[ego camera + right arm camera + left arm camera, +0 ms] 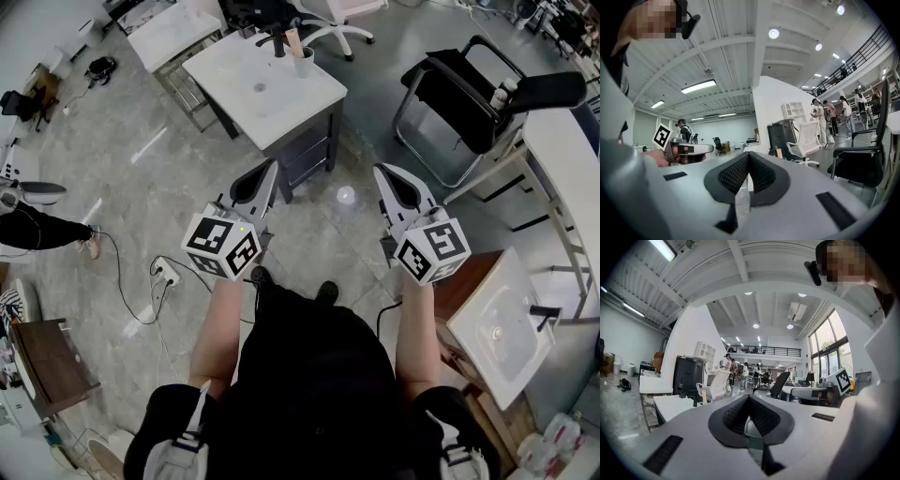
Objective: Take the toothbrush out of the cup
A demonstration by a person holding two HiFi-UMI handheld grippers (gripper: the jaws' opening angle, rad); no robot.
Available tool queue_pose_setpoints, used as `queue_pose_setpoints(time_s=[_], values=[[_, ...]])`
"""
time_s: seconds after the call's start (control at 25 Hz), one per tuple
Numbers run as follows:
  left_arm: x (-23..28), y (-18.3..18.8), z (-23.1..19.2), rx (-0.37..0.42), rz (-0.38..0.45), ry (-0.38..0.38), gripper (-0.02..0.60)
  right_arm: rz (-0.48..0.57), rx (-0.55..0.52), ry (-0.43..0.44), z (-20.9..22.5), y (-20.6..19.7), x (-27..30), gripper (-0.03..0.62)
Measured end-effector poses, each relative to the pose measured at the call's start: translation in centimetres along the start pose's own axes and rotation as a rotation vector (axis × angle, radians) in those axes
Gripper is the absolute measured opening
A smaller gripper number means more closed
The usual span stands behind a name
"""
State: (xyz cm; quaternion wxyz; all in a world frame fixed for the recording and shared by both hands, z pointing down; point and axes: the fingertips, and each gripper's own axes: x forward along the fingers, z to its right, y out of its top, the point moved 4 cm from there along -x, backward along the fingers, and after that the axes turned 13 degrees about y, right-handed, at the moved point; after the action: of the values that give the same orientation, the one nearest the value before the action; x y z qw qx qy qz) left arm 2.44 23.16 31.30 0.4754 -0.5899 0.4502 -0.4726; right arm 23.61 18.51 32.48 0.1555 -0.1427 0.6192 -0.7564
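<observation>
Head view: left tool [270, 169] and right tool [380, 171] closed, empty; toothbrush [294, 39] in cup [304, 64] likely light, stiff, so grip the protruding handle.

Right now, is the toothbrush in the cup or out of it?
In: the toothbrush stands in the cup on the white countertop, its upper end rising above the rim.

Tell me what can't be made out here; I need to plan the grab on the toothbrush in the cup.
- Toothbrush: head view, too small to tell which end sticks up.
- Cup: head view, too small to show anything else inside; left gripper view, mostly behind the left gripper's own body.
- Toothbrush's lower end: hidden inside the cup in every view.
</observation>
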Motion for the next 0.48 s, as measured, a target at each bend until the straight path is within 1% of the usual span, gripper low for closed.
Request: queue_pose_setpoints(time_s=[0.32, 0.48], values=[[-0.3, -0.5, 0.9, 0.001, -0.007, 0.012, 0.015, -0.009, -0.027, 0.019, 0.1, 0.1, -0.6, 0.031], [-0.6, -1.0, 0.6, -0.005, -0.02, 0.021, 0.015, 0.004, -0.006, -0.003, 0.2, 0.0, -0.7, 0.031]])
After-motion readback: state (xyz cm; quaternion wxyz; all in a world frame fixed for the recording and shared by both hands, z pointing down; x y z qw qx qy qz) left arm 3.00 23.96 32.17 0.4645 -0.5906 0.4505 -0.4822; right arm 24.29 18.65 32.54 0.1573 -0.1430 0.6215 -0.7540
